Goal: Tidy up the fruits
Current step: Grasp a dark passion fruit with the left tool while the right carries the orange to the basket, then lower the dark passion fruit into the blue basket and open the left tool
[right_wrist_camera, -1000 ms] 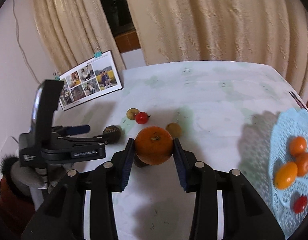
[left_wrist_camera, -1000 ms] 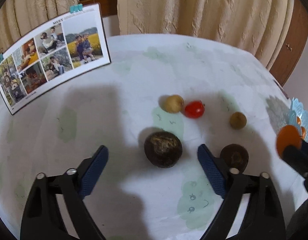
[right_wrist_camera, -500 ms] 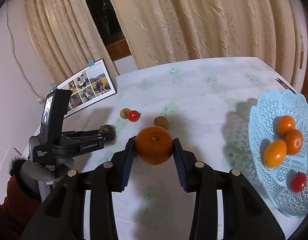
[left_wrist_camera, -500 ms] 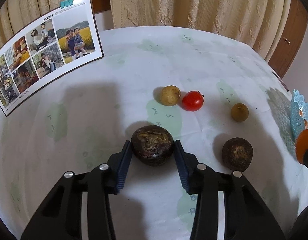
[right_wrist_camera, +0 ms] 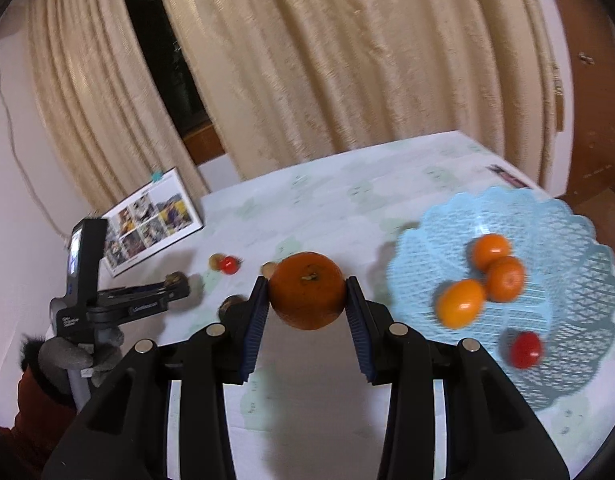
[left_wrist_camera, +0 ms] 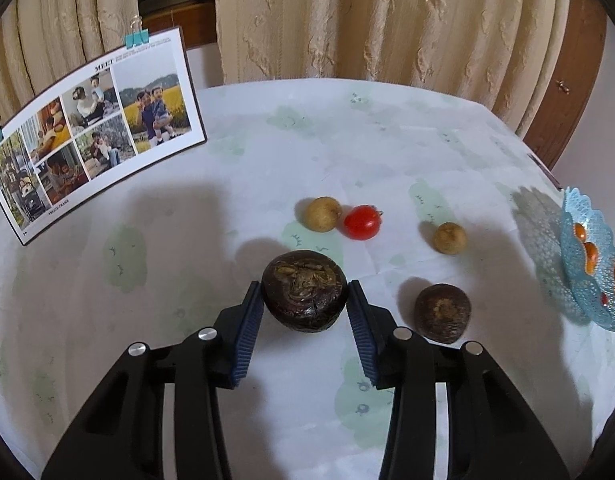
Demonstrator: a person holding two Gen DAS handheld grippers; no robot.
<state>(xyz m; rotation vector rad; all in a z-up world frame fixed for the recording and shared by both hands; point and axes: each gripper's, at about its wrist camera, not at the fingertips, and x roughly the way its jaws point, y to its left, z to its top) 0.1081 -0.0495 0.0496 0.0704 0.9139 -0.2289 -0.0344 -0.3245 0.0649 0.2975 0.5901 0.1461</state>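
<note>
Dark-skinned fruit (left_wrist_camera: 303,295) is now clamped in the left gripper (left_wrist_camera: 305,300), apparently lifted, while the right gripper (right_wrist_camera: 306,300), grasping the orange (right_wrist_camera: 307,295), nears the blue basket (right_wrist_camera: 575,360).

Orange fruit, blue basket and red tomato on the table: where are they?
Orange fruit (right_wrist_camera: 306,295), right wrist view, front skin.
Blue basket (right_wrist_camera: 567,292), right wrist view, bare lattice.
Red tomato (left_wrist_camera: 362,222), left wrist view, middle.

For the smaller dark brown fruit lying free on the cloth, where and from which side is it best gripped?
Probably across the widest middle of the smaller dark fruit, coming down from above. It is roundish and sits scar-side up, so its flanks offer opposing curved faces. Nothing touches it, though the left gripper, shut on the larger dark fruit, stands close on one side.
</note>
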